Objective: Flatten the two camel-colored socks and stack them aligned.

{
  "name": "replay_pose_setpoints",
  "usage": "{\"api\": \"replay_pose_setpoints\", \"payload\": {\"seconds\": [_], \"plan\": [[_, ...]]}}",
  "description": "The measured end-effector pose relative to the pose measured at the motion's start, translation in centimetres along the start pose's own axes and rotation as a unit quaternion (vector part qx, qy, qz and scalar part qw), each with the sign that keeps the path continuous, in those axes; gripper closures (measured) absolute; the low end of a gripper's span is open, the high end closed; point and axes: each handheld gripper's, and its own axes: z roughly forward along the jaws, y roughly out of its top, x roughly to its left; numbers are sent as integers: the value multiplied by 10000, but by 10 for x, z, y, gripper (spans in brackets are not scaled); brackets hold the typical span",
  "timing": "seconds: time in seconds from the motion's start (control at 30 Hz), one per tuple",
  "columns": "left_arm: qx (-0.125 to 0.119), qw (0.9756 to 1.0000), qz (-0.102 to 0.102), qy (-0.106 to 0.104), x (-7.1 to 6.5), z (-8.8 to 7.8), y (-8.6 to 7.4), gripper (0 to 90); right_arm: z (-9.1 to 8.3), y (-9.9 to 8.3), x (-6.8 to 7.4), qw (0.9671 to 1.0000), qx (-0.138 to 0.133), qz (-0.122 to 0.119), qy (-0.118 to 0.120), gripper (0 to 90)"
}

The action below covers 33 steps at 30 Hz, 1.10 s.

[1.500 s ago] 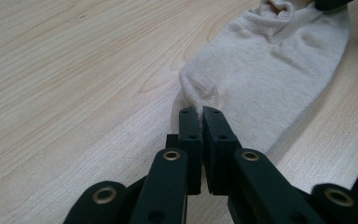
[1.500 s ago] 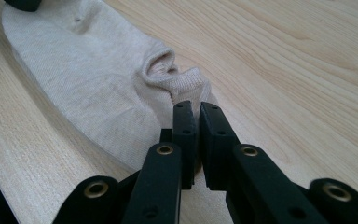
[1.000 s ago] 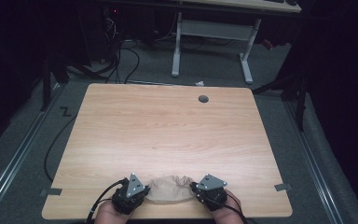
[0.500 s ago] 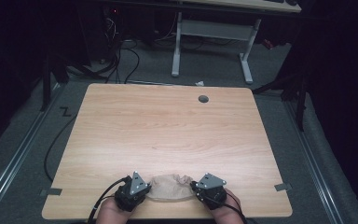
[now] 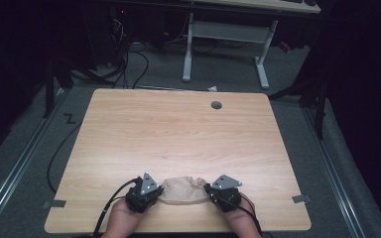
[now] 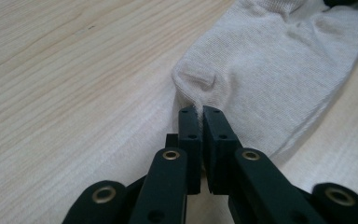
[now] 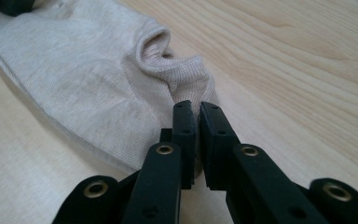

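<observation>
A beige ankle sock (image 5: 182,190) lies flat near the front edge of the wooden table (image 5: 178,134), held between my two grippers. My left gripper (image 5: 158,191) is at its left end. In the left gripper view the jaws (image 6: 200,112) are shut on a pinched fold of the sock (image 6: 270,70). My right gripper (image 5: 208,192) is at the right end. In the right gripper view its jaws (image 7: 196,107) are shut on the ribbed cuff of the sock (image 7: 74,70), beside the opening. Hands hold both grippers from the bottom edge.
A round cable hole (image 5: 216,105) sits near the table's far edge. Tape tabs (image 5: 301,199) mark the front corners. Beyond the table stand a white desk frame (image 5: 223,44) and loose cables (image 5: 129,54) on the grey floor.
My left gripper has slid a little to the right, toward the right gripper, with the sock's end in it. The right gripper has stayed put.
</observation>
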Motion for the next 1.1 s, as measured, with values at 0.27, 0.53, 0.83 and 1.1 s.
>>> {"api": "replay_pose_setpoints", "payload": {"seconds": [0.27, 0.53, 0.83, 1.1], "plan": [[-40, 9999, -72, 127, 11, 11, 9, 859, 14, 11, -12, 9998, -22, 141, -145, 846], [-585, 9973, -251, 361, 20, -9, 21, 648, -1, 17, -21, 9970, -580, 477, -190, 728], [-923, 9915, -575, 721, 57, -43, 14, 534, -18, 6, -38, 9939, -785, 543, -558, 632], [-475, 9862, -1097, 1142, 109, -48, -15, 505, -25, -17, -75, 9886, -670, 867, -1034, 592]]}}
